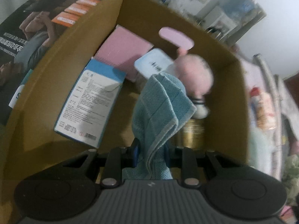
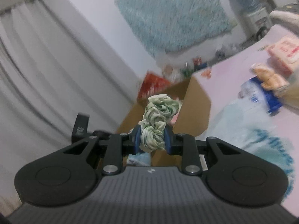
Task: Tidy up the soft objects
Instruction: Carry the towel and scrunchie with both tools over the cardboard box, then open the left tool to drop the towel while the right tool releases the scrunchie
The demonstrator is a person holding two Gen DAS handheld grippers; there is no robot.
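- The left claw (image 1: 151,149) is clamped on a folded blue towel (image 1: 158,100), holding it over an open cardboard box (image 1: 228,85).
- Already in the box: a pink plush toy (image 1: 194,74), a pink pack (image 1: 123,50), a blue-and-white carton (image 1: 89,102) and a gold tin (image 1: 192,132).
- The right claw (image 2: 152,140) pinches a green scrunchie (image 2: 158,113), not yet over the box.
- Judged roughly midway: both held items remain to drop, and packets (image 2: 269,78) lie on the pink surface (image 2: 233,71).

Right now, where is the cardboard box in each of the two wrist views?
Left wrist view: the cardboard box fills the middle, open, with the blue towel in the left claw hanging over it.
Right wrist view: the same box is small, at centre, behind the green scrunchie in the right claw.
Shared landmark: the teal mat on the wall.
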